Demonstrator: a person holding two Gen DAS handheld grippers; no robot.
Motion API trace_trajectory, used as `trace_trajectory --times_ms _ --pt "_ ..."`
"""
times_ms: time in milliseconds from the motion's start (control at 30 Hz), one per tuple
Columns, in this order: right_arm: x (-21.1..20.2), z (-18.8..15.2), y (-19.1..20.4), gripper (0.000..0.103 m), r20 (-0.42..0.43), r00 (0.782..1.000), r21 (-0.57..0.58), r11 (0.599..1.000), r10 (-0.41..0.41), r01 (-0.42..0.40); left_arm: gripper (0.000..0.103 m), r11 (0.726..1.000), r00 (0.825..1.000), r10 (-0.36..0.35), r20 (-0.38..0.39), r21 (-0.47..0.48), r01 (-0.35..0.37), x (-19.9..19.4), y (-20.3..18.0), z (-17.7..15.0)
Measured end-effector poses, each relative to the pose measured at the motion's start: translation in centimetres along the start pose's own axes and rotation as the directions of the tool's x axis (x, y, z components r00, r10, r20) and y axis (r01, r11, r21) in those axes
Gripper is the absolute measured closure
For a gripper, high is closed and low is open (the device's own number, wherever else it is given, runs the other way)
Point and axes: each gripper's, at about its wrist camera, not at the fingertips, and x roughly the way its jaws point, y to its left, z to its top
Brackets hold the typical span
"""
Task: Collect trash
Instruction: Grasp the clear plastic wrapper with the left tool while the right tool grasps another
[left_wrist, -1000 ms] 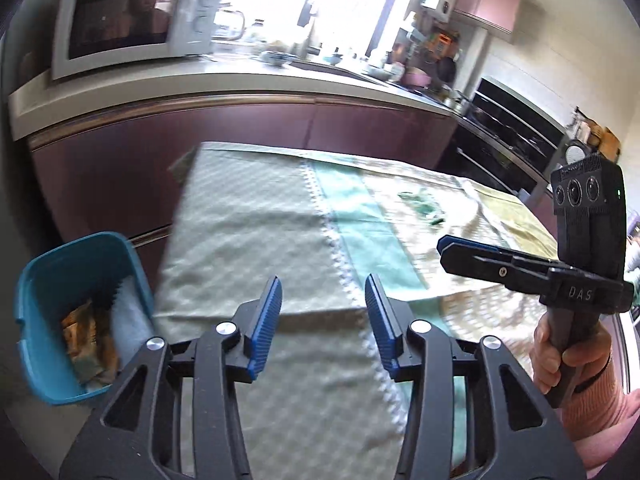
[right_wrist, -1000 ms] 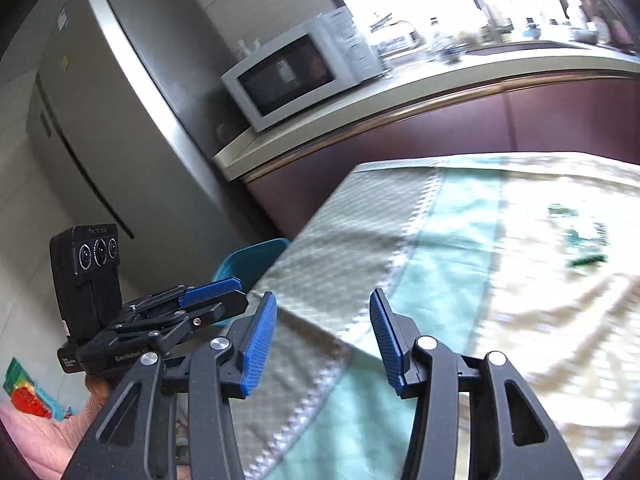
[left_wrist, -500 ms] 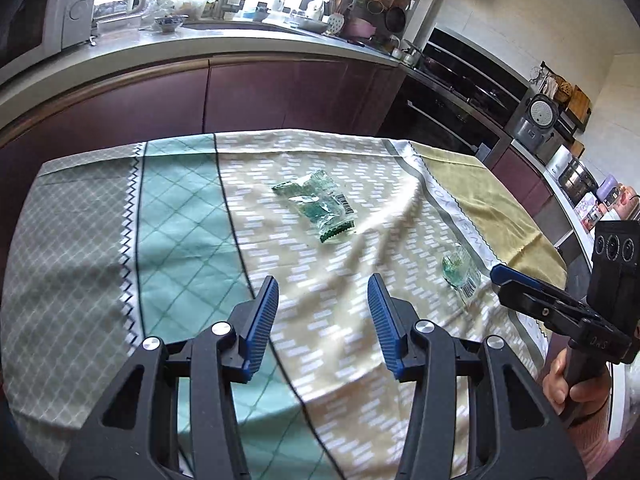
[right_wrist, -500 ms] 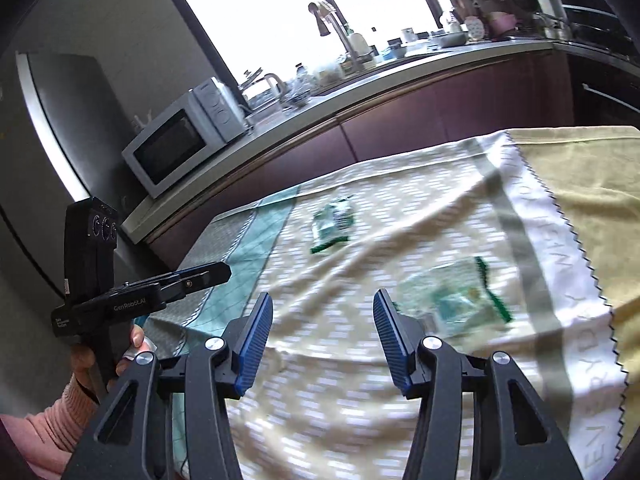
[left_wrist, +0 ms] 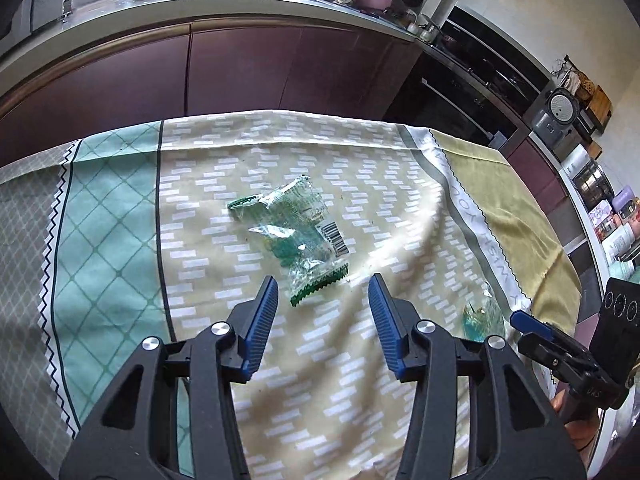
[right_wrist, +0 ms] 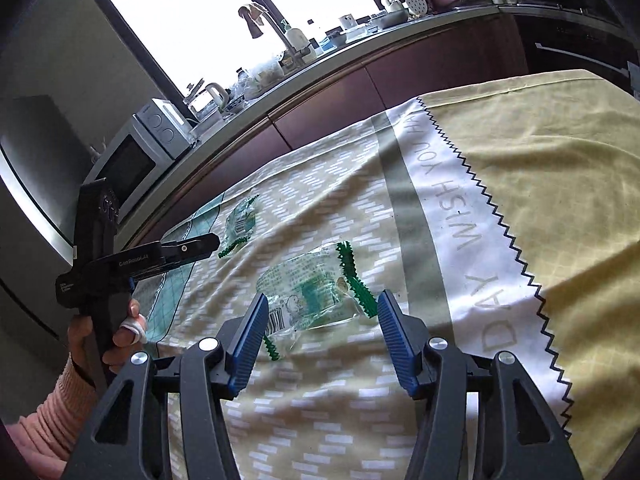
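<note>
On the patterned tablecloth (left_wrist: 120, 240), bare to its edges, the left gripper (left_wrist: 323, 304) hangs released over one green wrapper (left_wrist: 296, 232), while the right gripper (right_wrist: 320, 320), jaws opening, empty, straddles another wrapper (right_wrist: 312, 292) near mid-table.

Left gripper (left_wrist: 322, 298) tipped steeply downward, blue-padded jaws apart, nothing pressed between the pads. Seen from the right wrist camera as a black pistol-grip tool (right_wrist: 188, 249) pointing level across the view, gripped by the left hand (right_wrist: 106, 336), one finger wrapped in white tape, pink ribbed sleeve (right_wrist: 52, 416) at the wrist. Right gripper (right_wrist: 320, 314) angled down less steeply, jaws opening, pads clear of any contact. Shown from the left wrist camera at the far right edge (left_wrist: 520, 320), with a sliver of the right hand (left_wrist: 568, 416) under its handle.
</note>
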Motion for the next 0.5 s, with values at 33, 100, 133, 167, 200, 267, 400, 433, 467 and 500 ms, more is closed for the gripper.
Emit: trace_trajectory --times_ms 33,100,133,167,200,267,400,433,467,500 --pt "0.1 0.1 -0.1 0.048 0.000 1.000 0.003 1.000 0.004 -0.004 0.055 1.000 1.000 0.005 -0.004 -0.004 -0.005 0.4 0.0 0.3" --pt "0.3 0.2 -0.3 0.048 -0.002 1.000 0.006 1.000 0.009 -0.009 0.053 1.000 1.000 0.009 -0.015 -0.013 -0.009 1.2 0.2 0.8" --pt "0.4 0.2 -0.3 0.048 -0.004 1.000 0.005 1.000 0.013 -0.013 0.052 1.000 1.000 0.007 -0.023 -0.019 -0.007 1.6 0.2 0.9" --pt "0.6 0.3 -0.3 0.048 -0.007 1.000 0.002 1.000 0.015 -0.015 0.052 1.000 0.999 0.004 -0.032 -0.022 -0.004 2.0 0.3 1.0" --pt "0.7 0.5 -0.3 0.048 -0.010 1.000 -0.001 1.000 0.016 -0.016 0.052 1.000 1.000 0.008 -0.028 -0.020 -0.008 2.2 0.2 1.1" --pt "1.0 0.6 -0.3 0.048 -0.017 1.000 -0.004 1.000 0.019 -0.020 0.052 1.000 1.000 0.019 -0.022 -0.007 -0.019 2.5 -0.1 1.2" --pt "1.5 0.8 -0.4 0.048 -0.032 0.999 -0.009 1.000 0.022 -0.022 0.068 1.000 0.999 0.026 -0.022 -0.008 -0.026 2.8 -0.2 1.3" --pt "1.5 0.7 -0.4 0.048 -0.037 0.999 -0.011 1.000 0.024 -0.024 0.077 1.000 0.999 0.023 -0.022 -0.016 -0.023 2.8 -0.1 1.3" --pt "1.6 0.7 -0.3 0.048 -0.043 0.999 -0.012 1.000 0.026 -0.026 0.086 1.000 1.000 0.015 -0.026 -0.025 -0.015 2.9 0.1 1.3" --pt "1.7 0.7 -0.3 0.048 -0.048 0.999 -0.014 1.000 0.026 -0.026 0.090 0.999 1.000 0.007 -0.030 -0.035 -0.008 2.9 0.4 1.2"
